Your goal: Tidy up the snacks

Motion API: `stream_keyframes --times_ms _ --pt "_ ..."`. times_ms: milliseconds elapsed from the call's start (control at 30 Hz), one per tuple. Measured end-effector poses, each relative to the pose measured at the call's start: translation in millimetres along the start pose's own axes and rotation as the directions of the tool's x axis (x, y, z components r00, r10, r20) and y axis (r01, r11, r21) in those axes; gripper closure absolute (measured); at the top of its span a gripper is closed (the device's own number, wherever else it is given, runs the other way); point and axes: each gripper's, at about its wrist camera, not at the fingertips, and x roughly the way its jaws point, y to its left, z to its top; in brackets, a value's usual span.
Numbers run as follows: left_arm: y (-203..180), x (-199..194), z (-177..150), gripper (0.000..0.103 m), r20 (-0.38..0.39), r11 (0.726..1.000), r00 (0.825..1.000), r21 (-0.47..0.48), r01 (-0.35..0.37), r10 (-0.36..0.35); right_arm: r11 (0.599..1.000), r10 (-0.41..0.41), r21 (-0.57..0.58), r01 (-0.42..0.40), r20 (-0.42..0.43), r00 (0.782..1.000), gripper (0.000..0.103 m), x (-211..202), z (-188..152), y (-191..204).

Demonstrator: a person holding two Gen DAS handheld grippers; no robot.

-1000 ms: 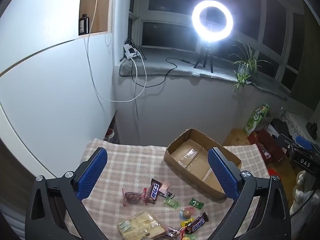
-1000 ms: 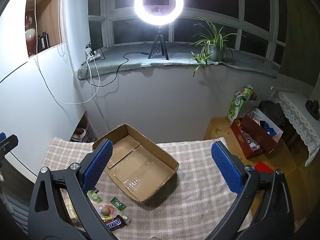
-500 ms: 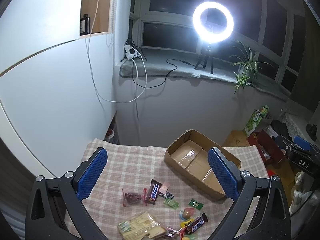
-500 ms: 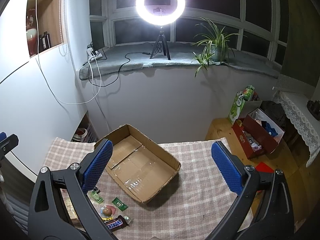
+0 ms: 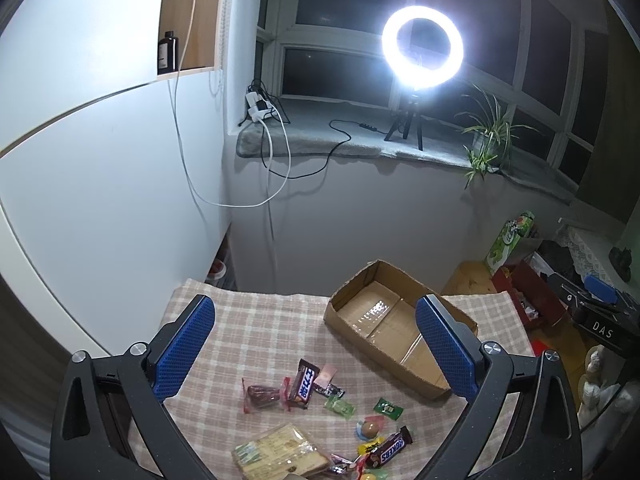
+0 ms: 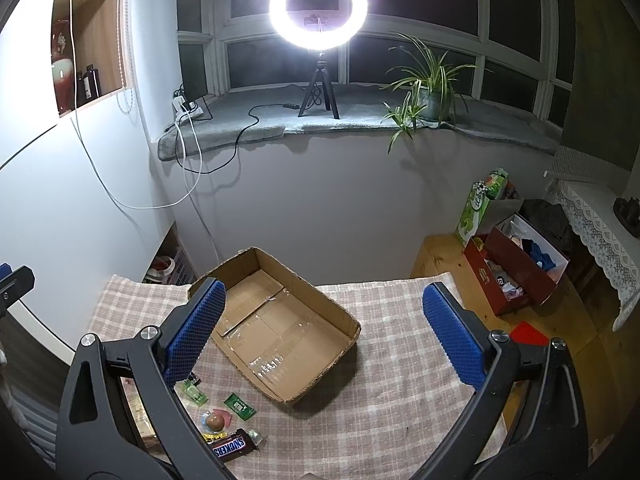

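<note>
A checked pink-and-cream cloth covers the tabletop (image 5: 256,320). On it sits a shallow rectangular cardboard box (image 6: 280,332), its flat floor sealed with glossy tape and holding nothing. Both grippers hang above the cloth with their fingers spread wide and nothing between them: the left gripper (image 5: 316,348) and the right gripper (image 6: 324,332), each with black arms and blue, knobbly rubber pads. The snacks lie loose on the cloth beside the box: a flat crinkly cracker packet (image 5: 280,454), a brown Snickers bar (image 6: 233,449), a dark bar with blue lettering (image 5: 305,385), a small green sachet (image 6: 239,406) and a round foil-wrapped sweet (image 6: 214,422).
</note>
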Motion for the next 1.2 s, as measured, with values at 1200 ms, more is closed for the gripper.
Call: stream_keyframes --times_ms 1200 --pt "-2.1 2.0 -3.9 0.003 -0.008 1.0 1.0 0.016 0.015 -0.015 1.0 -0.001 0.003 0.001 -0.008 1.0 0.001 1.1 -7.3 3.9"
